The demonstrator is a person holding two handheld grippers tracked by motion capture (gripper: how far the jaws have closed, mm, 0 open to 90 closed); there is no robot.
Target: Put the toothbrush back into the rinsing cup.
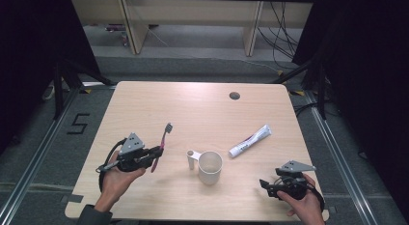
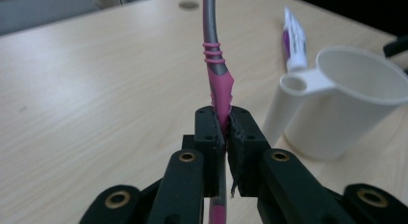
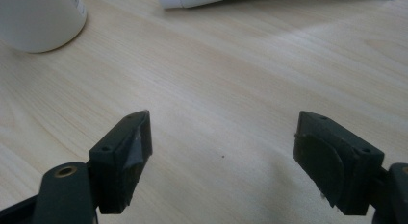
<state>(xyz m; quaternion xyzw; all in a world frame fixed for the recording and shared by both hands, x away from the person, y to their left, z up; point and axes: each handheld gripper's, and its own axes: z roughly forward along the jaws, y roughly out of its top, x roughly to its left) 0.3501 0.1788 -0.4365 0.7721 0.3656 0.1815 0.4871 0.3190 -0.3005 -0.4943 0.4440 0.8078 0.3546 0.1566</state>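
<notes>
L gripper (image 2: 222, 132) clamped pink toothbrush (image 2: 219, 84) handle, left of white cup (image 1: 210, 167). R gripper (image 3: 221, 156) wide open, empty, right of cup.

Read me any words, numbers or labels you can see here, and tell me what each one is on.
"5": black mark on the floor left of the table.
Toothpaste tube: it has print, but too small and blurred to read.
Toothbrush, held in the left gripper: no text.
Cup: no text.
</notes>
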